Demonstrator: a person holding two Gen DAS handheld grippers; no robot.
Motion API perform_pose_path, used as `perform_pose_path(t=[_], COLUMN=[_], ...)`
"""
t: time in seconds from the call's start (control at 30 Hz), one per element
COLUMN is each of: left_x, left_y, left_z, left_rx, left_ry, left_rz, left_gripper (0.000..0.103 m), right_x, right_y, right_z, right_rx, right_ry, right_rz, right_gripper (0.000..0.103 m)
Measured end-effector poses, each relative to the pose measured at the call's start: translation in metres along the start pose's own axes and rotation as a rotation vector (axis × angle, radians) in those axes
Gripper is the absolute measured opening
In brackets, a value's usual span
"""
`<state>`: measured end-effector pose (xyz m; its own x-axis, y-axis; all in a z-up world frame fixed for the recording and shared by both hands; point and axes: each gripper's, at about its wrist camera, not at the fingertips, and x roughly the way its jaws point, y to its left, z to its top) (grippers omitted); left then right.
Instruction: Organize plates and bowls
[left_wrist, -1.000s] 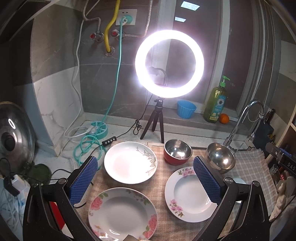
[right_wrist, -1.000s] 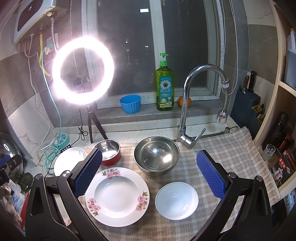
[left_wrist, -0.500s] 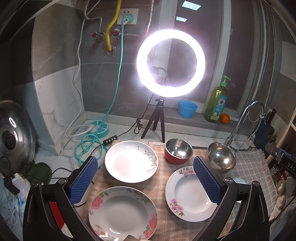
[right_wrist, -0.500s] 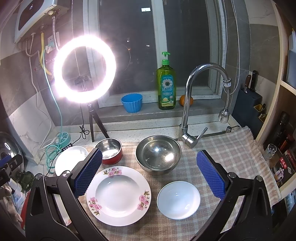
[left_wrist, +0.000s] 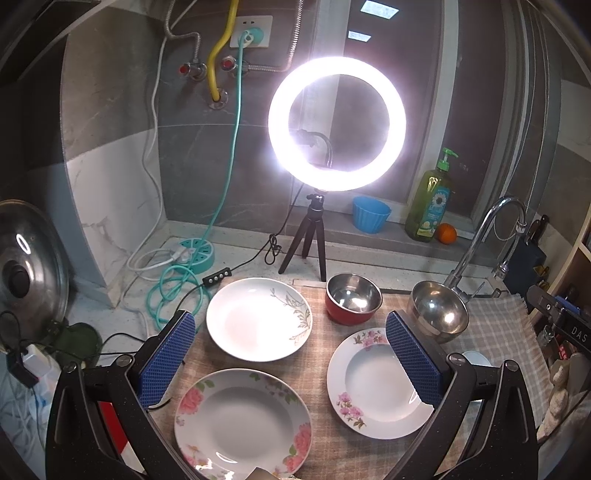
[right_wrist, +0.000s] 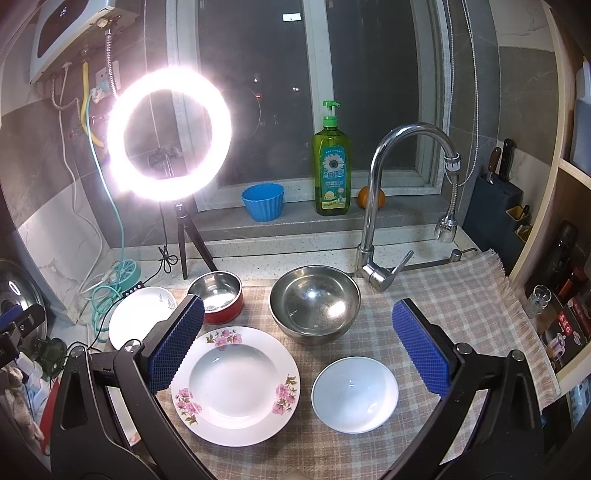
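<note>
**Six dishes, two empty grippers: each one faces its own half of the cloth**

Six dishes lie apart on the checked cloth (right_wrist: 461, 295) over the worktop, none stacked yet. Both grippers hang above the cloth's near edge with jaws spread wide and nothing between the blue pads.

The left gripper (left_wrist: 290, 360) looks down on the left half. Straight below its gap, at the near edge, sits the rose plate (left_wrist: 242, 424); just beyond it, toward the back left corner, the leaf plate (left_wrist: 258, 319). Under its right-hand pad lies the pink-flowered plate (left_wrist: 373, 384), with the red bowl (left_wrist: 352, 299) behind that.

The right gripper (right_wrist: 297, 347) looks at the right half. The same pink-flowered plate (right_wrist: 236, 384) lies below its left-hand pad, the small white bowl (right_wrist: 354, 393) sits almost centred in its gap at the near edge, and the steel bowl (right_wrist: 314, 302) stands farther back, just before the tap (right_wrist: 373, 229).

My reading: plates belong to the left hand, bowls to the right. Everything is round, so no long axis matters; each piece must be pinched by its rim. The rose plate is nearest the left jaws, the white bowl nearest the right. The pink-flowered plate lies between both and could go to either.
</note>
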<state>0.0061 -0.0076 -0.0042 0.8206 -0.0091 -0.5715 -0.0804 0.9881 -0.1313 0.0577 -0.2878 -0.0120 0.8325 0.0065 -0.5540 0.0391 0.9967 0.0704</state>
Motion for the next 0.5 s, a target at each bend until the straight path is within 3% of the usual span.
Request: perform_pose_path(t=[0.5], left_x=[0.0011], left_y=[-0.0059], left_z=[0.0015], left_rx=[0.01], left_ry=[0.009], left_rz=[-0.003], left_gripper=[0.102], right_x=[0.001], right_y=[-0.0027], right_z=[-0.0066], right_rx=[0.001], right_ry=[0.012], right_rz=[0.001], right_gripper=[0.103])
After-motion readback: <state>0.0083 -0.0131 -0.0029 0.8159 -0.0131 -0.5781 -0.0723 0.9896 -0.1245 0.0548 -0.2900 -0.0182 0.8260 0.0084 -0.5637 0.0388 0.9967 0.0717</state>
